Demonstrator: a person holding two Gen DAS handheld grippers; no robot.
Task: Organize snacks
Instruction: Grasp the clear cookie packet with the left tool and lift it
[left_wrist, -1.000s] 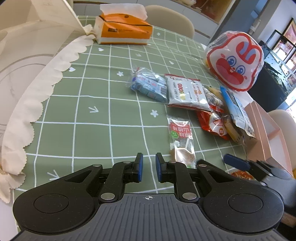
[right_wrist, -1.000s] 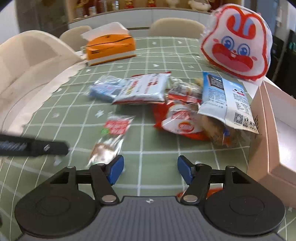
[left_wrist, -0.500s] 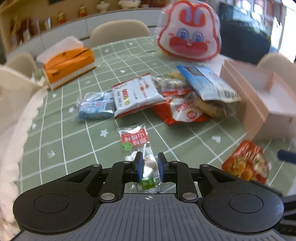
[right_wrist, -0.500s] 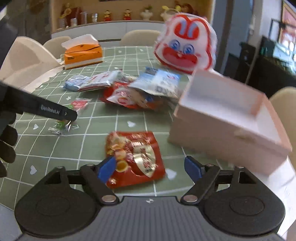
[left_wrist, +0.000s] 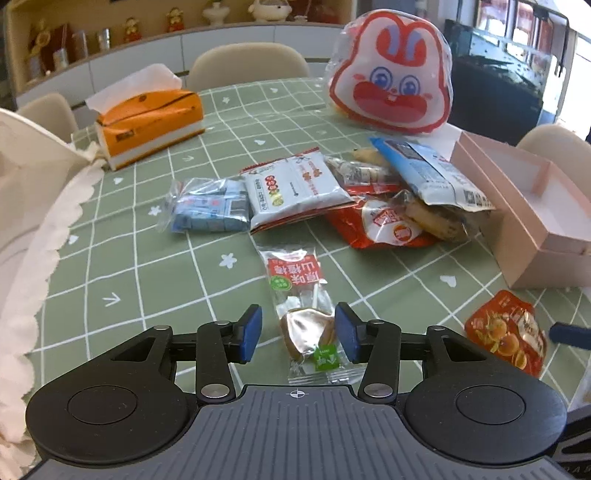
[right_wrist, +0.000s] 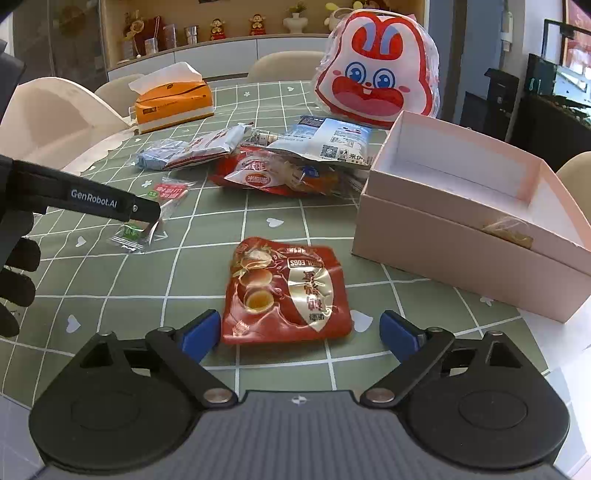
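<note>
My left gripper (left_wrist: 298, 334) hangs over a clear hawthorn candy packet (left_wrist: 306, 314) lying on the green checked tablecloth (left_wrist: 122, 258); its jaws are opening and the packet lies between them, untouched by the pads. My right gripper (right_wrist: 298, 334) is also opening, with the near edge of a red quail-egg pouch (right_wrist: 291, 291) between its fingers, not pressed. That pouch (left_wrist: 506, 332) shows at the right of the left wrist view. The left gripper's finger (right_wrist: 92, 199) crosses the right wrist view above the candy packet (right_wrist: 147, 221). An open pink box (right_wrist: 461, 206) stands to the right.
A pile of snack packets (left_wrist: 332, 195) lies mid-table, with a rabbit-face bag (left_wrist: 391, 74) behind it and an orange tissue box (left_wrist: 147, 122) at the back left. A cream scalloped cloth (left_wrist: 29, 229) covers the left edge. Chairs ring the table.
Both grippers widened. The left one swung right and settled over the candy packet. The right one moved from the candy packet to the red quail-egg pouch beside the pink box.
</note>
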